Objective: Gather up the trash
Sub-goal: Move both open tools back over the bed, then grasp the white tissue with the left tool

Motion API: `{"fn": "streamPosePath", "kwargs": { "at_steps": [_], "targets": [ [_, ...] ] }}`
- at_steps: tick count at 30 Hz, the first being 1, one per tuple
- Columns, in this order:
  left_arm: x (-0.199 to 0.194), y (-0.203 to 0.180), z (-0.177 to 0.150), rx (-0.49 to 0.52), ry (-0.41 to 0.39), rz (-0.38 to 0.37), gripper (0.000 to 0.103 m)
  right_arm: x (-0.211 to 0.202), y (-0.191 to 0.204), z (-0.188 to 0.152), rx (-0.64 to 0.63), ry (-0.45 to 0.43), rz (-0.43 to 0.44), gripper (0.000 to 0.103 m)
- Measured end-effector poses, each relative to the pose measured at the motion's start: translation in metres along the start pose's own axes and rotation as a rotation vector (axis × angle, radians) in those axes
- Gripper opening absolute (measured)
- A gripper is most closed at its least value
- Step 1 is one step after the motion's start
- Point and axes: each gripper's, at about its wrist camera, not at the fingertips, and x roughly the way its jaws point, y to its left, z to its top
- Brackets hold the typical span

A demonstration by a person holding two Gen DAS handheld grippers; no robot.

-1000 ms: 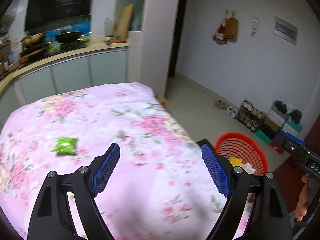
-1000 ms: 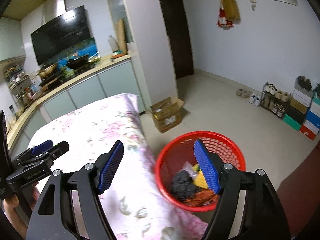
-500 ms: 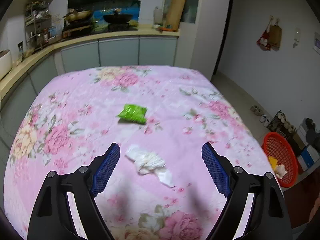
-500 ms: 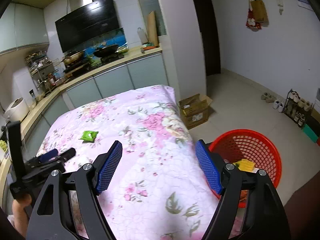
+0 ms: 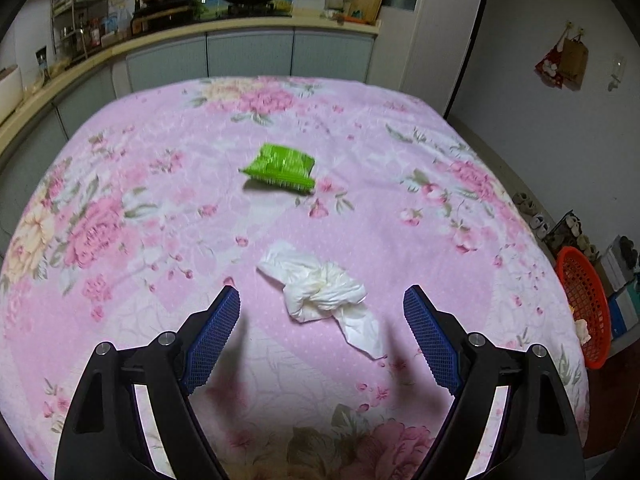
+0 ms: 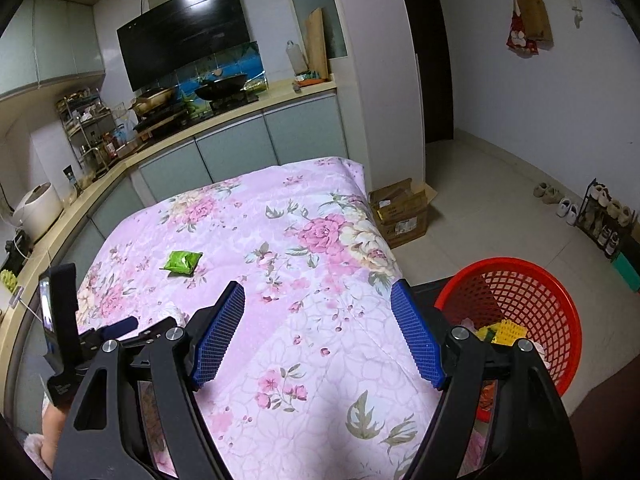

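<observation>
Right now the left hand-held gripper [image 5: 321,334] hangs over the bench with jaws spread wide, gripping nothing; black rigid arms, blue ribbed pads [image 5: 212,342]. Between and just ahead of the pads lies a crumpled white tissue [image 5: 320,286], soft, twisted, one flat corner trailing toward the right pad, not touching either pad. Farther ahead, well apart from the tissue, sits a bright green wrapper [image 5: 280,168], glossy, flat, roughly rectangular, crimped along one edge. Both rest on the quilted pink floral cloth [image 5: 140,200] covering the bench.

The right hand-held gripper [image 6: 318,334] is also spread open and empty, same blue textured pads [image 6: 416,338], held above the right side of the cloth. From the right wrist view the green wrapper is ahead and to the left. A round red plastic mesh basket [image 6: 532,292] stands on the tiled floor [image 6: 480,208] just beside the bench edge, with yellow and pale scraps inside. An open cardboard box [image 6: 404,212] sits on the floor near the far bench corner.
</observation>
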Motion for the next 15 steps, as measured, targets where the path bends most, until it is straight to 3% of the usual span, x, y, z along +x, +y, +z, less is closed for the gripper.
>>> {"fn": "streamPosePath", "kwargs": {
  "at_steps": [11,15],
  "targets": [
    [0.026,0.005,0.002,-0.034,0.038,-0.005,0.080,0.024,-0.009,0.002,0.012,0.039,-0.011,0.073],
    [0.030,0.002,0.005,-0.012,0.031,0.004,0.060,0.032,-0.007,0.002,0.006,0.050,-0.012,0.073]
  ]
}}
